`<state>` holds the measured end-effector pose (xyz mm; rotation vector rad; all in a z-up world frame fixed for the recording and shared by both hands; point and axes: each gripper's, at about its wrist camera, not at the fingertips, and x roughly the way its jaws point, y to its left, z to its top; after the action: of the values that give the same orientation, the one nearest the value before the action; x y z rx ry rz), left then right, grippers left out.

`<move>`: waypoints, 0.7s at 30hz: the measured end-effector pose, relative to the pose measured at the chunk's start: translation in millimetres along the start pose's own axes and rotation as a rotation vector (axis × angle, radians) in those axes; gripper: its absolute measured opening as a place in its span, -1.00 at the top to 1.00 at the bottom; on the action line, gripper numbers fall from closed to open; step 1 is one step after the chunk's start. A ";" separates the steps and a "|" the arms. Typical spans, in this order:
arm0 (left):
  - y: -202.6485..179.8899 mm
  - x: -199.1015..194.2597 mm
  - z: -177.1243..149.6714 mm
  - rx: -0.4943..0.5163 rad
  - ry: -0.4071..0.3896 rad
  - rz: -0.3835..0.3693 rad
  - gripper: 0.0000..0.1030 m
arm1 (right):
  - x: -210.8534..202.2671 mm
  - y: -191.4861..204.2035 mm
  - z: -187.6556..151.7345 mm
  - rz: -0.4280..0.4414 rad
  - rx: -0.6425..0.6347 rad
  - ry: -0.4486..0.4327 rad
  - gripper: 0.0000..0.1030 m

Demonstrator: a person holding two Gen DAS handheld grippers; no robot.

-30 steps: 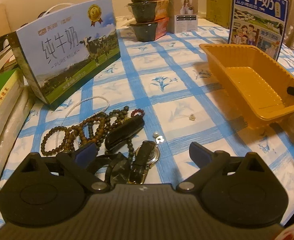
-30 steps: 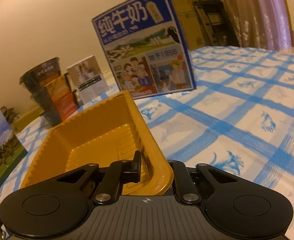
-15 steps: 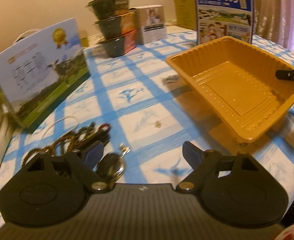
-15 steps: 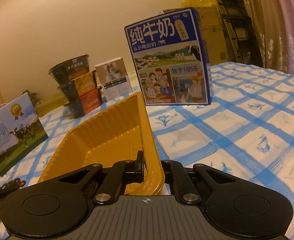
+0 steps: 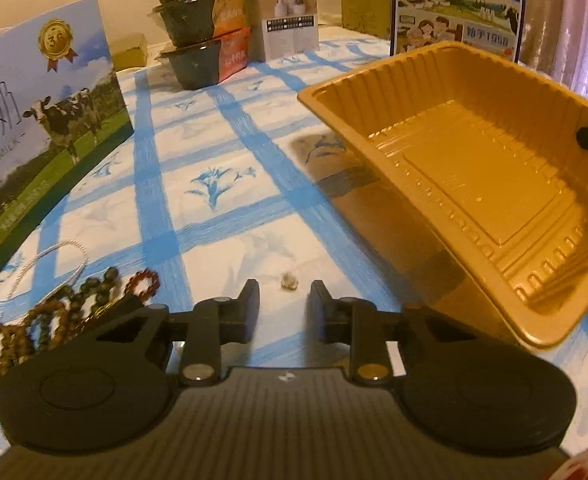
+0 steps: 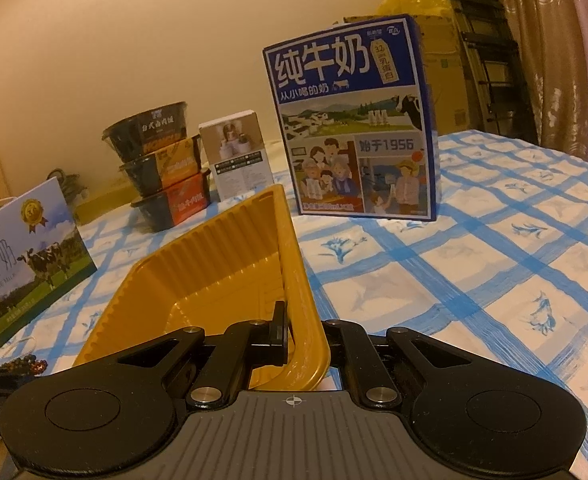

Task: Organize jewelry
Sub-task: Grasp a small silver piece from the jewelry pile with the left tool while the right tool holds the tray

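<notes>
small stud [image 5: 289, 281] lies between closing left gripper [image 5: 285, 292] fingertips.

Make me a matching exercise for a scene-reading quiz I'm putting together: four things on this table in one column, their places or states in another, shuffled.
Things:
1. yellow tray
2. small earring
3. bead bracelets
4. stacked black bowls

Places or states:
A. lying loose on the cloth, just ahead of the left tongs
B. tilted, its rim clamped in the right tongs
C. piled at the left of the left view
D. at the far side of the table, near the wall

Pairs: 1-B, 2-A, 3-C, 4-D
</notes>
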<state>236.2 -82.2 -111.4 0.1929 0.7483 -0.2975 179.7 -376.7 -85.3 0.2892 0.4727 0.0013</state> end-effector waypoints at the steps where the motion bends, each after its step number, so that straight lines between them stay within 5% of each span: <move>1: 0.4 1.7 1.1 -0.002 -0.001 -0.003 0.51 | 0.7 -0.1 0.9 0.001 -0.002 0.001 0.88; 8: 0.0 8.6 7.5 -0.004 -0.003 -0.037 0.86 | 5.2 1.1 5.2 0.012 -0.026 0.019 0.88; 21: -5.7 -38.2 22.0 -0.026 -0.063 -0.104 0.87 | -6.9 9.7 12.4 0.008 -0.102 0.010 0.88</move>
<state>221.8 -86.2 -69.5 0.1197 0.7006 -0.3910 179.7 -371.2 -69.0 0.1908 0.4801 0.0346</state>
